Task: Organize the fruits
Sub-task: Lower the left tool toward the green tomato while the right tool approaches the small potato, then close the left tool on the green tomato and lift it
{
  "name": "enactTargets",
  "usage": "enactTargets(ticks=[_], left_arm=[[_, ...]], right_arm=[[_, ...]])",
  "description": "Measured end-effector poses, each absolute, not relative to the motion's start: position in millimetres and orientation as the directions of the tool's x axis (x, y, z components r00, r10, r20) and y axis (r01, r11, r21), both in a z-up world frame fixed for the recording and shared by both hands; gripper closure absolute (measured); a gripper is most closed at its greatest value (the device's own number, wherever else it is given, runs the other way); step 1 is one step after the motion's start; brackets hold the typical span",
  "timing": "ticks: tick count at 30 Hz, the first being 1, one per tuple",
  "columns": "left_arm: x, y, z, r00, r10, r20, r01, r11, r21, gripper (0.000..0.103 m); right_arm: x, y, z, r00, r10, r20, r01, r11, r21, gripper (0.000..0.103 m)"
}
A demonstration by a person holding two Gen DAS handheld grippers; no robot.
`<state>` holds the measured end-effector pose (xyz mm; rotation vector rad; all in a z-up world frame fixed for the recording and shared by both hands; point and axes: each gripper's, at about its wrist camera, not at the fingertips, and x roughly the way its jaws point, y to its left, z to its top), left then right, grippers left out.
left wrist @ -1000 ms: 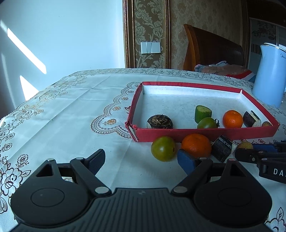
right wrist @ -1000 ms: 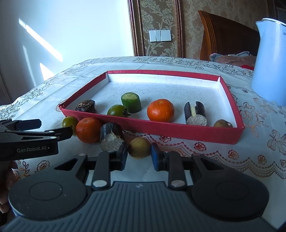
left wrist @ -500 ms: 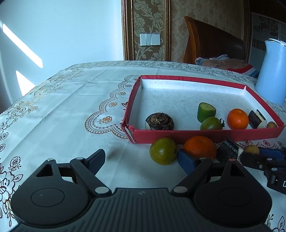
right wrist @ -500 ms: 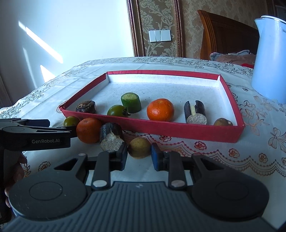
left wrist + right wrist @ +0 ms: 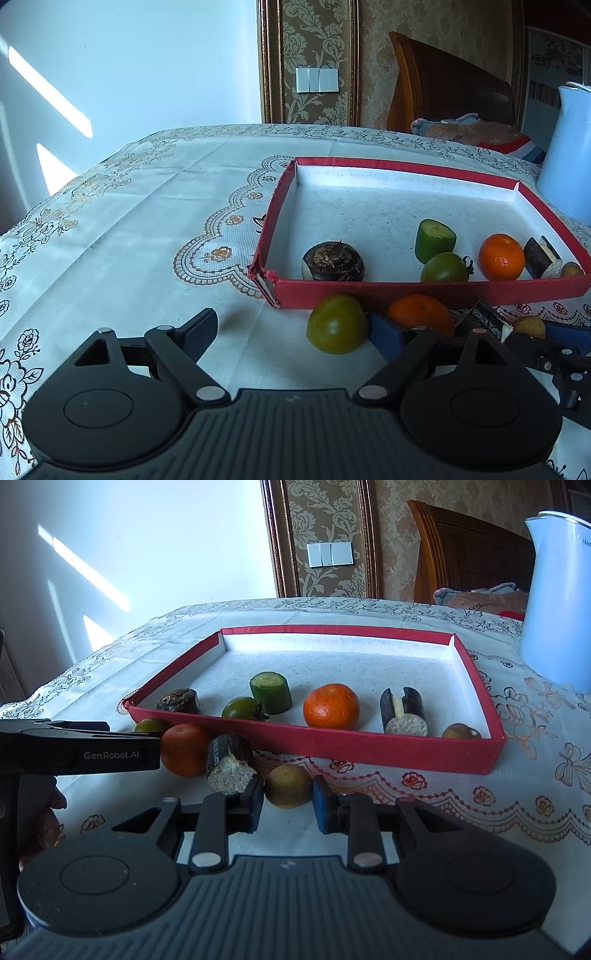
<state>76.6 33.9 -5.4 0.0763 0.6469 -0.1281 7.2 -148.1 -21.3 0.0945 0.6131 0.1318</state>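
Inside the red tray (image 5: 388, 744), six pieces are already placed; four remain on the surface (image 5: 461, 812), the small brown fruit (image 5: 288, 785) bracketed by the parted right tool (image 5: 287, 805); the left tool (image 5: 291, 332) is spread wide.

A red-walled tray (image 5: 369, 744) with a white floor holds a row of six: a dark brown round root (image 5: 178, 700), a green tomato (image 5: 242, 708), an upright green cucumber stub (image 5: 270, 692), an orange (image 5: 331, 706), a dark cane piece with pale cut end (image 5: 404, 712) and a small brown fruit (image 5: 461, 731). Outside, just before its near wall on the counter, lie a green tomato (image 5: 337, 324), an orange (image 5: 183, 749), another dark cane piece (image 5: 229, 762) and a yellow-brown round fruit (image 5: 288, 785), close together in a line.
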Motion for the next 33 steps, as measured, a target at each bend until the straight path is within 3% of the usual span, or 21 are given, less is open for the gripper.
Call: enactTargets(ticks=[6,19,23,33], left_arm=[[75,34,-6,0.794,-0.100,-0.600,0.145,0.989,0.027,0.017],[69,27,-6,0.802,-0.139,-0.581,0.192,0.981,0.031,0.045],[70,27,-6,0.798,-0.140,-0.586,0.194,0.980,0.031,0.059],[69,24,-8,0.797,-0.140,-0.587,0.199,0.979,0.037,0.070]], right_arm=[[7,-148,-21,0.810,0.152,-0.566,-0.094,0.987,0.131,0.076],[8,-148,-22,0.810,0.149,-0.566,-0.092,0.987,0.129,0.076],[9,-147,-23,0.808,0.149,-0.569,-0.094,0.988,0.126,0.077],[11,-146,-24,0.807,0.146,-0.573,-0.092,0.988,0.123,0.077]])
